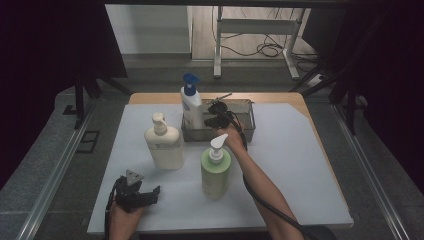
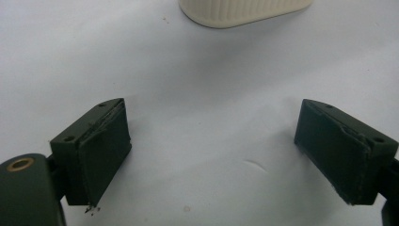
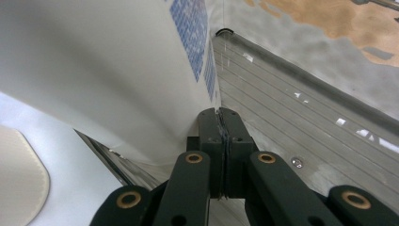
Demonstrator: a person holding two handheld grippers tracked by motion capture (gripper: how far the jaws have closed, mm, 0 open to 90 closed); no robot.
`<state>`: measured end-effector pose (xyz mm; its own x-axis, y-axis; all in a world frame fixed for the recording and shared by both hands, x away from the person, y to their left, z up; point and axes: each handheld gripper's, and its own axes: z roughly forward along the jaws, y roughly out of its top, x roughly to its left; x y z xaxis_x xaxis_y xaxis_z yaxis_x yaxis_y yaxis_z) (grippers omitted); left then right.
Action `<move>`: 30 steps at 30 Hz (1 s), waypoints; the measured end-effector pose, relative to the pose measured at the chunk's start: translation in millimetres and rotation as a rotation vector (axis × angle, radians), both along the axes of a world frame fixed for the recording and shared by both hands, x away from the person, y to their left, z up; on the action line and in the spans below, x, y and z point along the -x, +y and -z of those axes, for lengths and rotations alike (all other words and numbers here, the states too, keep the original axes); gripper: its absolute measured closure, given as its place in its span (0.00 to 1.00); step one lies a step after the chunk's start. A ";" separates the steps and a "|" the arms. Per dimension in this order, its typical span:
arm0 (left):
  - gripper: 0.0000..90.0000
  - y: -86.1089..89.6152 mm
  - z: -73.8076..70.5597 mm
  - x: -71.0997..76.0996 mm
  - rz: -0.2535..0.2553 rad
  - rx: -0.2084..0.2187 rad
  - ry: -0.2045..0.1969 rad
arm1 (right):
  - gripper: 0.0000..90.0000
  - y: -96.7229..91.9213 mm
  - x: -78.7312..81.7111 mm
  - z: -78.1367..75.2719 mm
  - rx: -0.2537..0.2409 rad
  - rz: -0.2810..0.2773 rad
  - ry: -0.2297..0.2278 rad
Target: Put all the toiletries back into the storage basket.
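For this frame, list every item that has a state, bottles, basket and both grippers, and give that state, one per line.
Blue-capped bottle: upright, standing in the basket.
Metal basket: upright on the table, holding the blue-capped bottle at its left end.
Cream pump bottle: upright on the white mat, untouched.
Green pump bottle: upright on the mat, untouched.
Right gripper: jaws shut, empty, tips beside the blue-capped bottle.
Left gripper: jaws open, empty, over the mat.

High view: dim overall, corners and side edges falling to black; brightest at the white desk (image 1: 300, 150) and the floor, top centre. Soft short shadows under the bottles. Left gripper view: evenly lit, slightly soft. Right gripper view: near surfaces blurred, mild glare.
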<state>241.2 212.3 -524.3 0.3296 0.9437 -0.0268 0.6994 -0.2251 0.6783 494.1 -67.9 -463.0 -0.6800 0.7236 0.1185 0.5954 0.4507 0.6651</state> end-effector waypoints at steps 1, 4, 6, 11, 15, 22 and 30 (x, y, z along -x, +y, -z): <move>0.12 0.0 0.0 0.0 0.000 0.000 0.000 | 0.99 0.0 -0.2 0.0 0.000 0.000 0.001; 0.12 0.0 0.0 0.0 0.000 0.000 0.000 | 0.99 0.3 -0.2 -0.2 -0.001 0.000 0.002; 0.12 0.0 0.0 0.0 0.000 0.000 0.000 | 0.99 0.5 -0.2 -0.1 -0.006 0.005 0.007; 0.12 -0.1 0.0 0.0 0.000 0.000 0.000 | 0.99 0.4 0.1 -0.1 -0.014 -0.002 0.012; 0.12 -0.1 0.0 0.0 0.000 0.000 0.000 | 0.98 3.3 2.2 0.0 -0.024 -0.036 0.024; 0.12 -0.1 0.0 0.0 0.000 0.000 0.000 | 0.97 17.4 9.5 1.4 0.015 -0.072 0.003; 0.12 -0.1 0.0 0.0 0.000 0.000 0.000 | 0.97 16.5 8.4 1.5 0.000 -0.063 0.012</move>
<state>241.2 212.2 -524.2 0.3292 0.9439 -0.0271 0.6998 -0.2246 0.6781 485.6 -51.4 -464.5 -0.7230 0.6791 0.1266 0.5736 0.4880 0.6579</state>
